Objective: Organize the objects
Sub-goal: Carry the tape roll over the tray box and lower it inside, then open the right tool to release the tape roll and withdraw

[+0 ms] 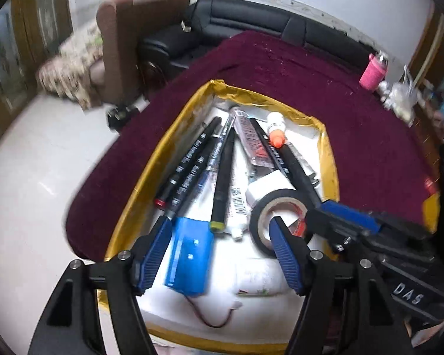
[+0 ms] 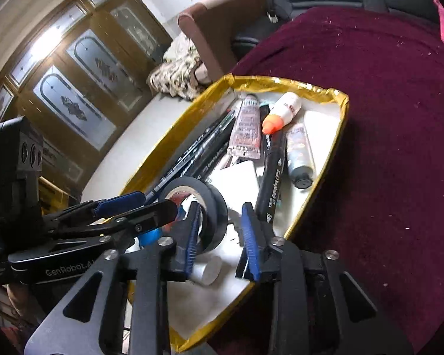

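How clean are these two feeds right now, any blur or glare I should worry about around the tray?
Left wrist view: motion smear on the chair and floor at left, and the markers are soft; strong fisheye bending at the edges. Right wrist view: sharper on the black tape roll; bright glare on the glass doors at upper left; the gold tray rim shines.

Right gripper (image 2: 222, 236) is hovering over the near end of the gold-rimmed tray (image 2: 344, 103), jaws standing apart, left pad sitting inside the black tape roll (image 2: 210, 204), which is leaning on edge in the tray. Left gripper (image 2: 142, 207) is reaching in from the tray's left side, just beside the roll. Toward the tray's far end, markers (image 2: 269, 177), a clear tube (image 2: 245, 130) and an orange-tipped glue bottle (image 2: 281, 112) are lying piled together.
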{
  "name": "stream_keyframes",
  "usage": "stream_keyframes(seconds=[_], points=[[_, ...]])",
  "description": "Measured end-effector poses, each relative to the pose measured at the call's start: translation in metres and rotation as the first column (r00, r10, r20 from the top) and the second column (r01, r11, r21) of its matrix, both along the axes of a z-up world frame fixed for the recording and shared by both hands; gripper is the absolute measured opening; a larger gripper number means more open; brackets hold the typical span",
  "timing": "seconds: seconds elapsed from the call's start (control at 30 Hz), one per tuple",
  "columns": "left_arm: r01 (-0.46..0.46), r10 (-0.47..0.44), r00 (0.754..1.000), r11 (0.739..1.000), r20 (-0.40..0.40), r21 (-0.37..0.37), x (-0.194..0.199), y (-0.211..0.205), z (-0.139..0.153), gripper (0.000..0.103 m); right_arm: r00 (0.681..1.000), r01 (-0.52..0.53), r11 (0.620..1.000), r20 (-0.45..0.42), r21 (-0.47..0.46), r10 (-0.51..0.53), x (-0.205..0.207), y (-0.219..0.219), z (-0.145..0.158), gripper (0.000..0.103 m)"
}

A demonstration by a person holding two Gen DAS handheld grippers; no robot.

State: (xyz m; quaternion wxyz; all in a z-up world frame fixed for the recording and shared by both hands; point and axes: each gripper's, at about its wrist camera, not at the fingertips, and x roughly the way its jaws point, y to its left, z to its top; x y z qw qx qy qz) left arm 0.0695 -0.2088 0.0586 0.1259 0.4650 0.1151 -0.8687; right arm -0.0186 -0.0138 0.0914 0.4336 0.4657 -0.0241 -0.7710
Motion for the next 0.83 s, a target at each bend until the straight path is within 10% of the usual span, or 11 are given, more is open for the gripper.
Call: stream_keyframes(seconds=[0.17, 0.43, 0.83], points=[[-0.034, 0.033, 0.998, 0.999, 0.044, 0.031, 0.000, -0.011, -0.009, 0.069, 1.000, -0.006, 1.000, -0.010, 0.024, 0.006, -0.003, -0.011, -0.001, 0.031], [-0.032, 0.013, 0.997, 0.962, -0.071, -0.272, 0.019, 0.027, 0.025, 0.079, 0.998, 0.063, 0.998, -0.012, -0.008, -0.063, 0.004, 0.035, 0.004, 0.031], [-0.008, -0.010, 0.996, 0.979, -0.084, -0.205, 0.018, 0.048, 0.027, 0.081, 0.995, 0.100, 0.994, -0.015, 0.038, -0.099, 0.023, 0.055, -0.001, 0.031]])
